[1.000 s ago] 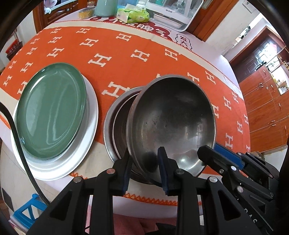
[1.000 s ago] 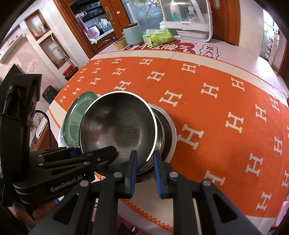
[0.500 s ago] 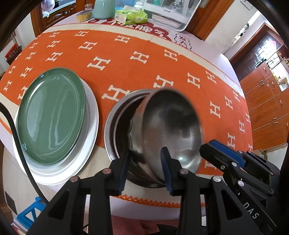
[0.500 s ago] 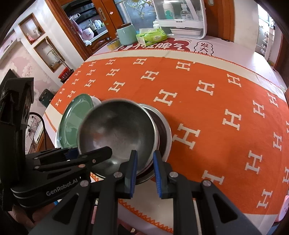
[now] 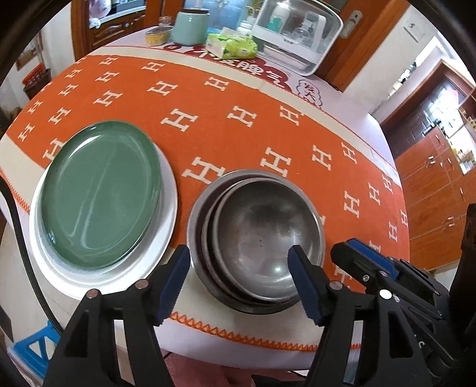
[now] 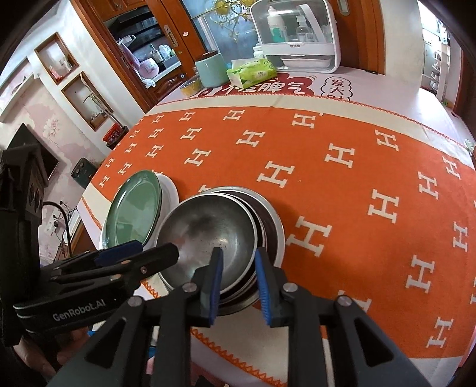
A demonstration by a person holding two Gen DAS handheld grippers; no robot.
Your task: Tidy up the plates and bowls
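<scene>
While both pairs of jaws are opening above it, the stack of steel bowls point(image 5: 258, 238) sits near the front edge of the table point(image 5: 336, 98), and everything else can be placed from that stack.

Under the stack lies the orange cloth point(image 5: 226, 98) with white H marks, covering most of the table and running away behind the bowls to a pale border with red lettering. Just left of the stack, close but with a strip of cloth between, rests a white plate point(image 5: 166, 238) with a green plate point(image 5: 101, 193) lying flat on top of it. Far behind the stack, at the back of the table, stand a white box with a clear lid point(image 5: 297, 32), a pale green jar point(image 5: 190, 26), a green tissue pack point(image 5: 232, 46) and a small yellow tin point(image 5: 157, 35).

The stack itself is three bowls deep as far as the rims show: a wide outer bowl, a darker one inside it, and the top bowl point(image 6: 208, 235) nested in, shifted a little off centre.

The left gripper point(image 5: 239, 279) hangs over the stack's near rim with its blue-padded jaws wide apart, straddling the bowls and pressing on nothing. The right gripper point(image 6: 238, 279) hovers at the stack's near right rim; its jaws are parted by a narrow gap, the rims showing between them, and the pads look clear of the metal.
</scene>
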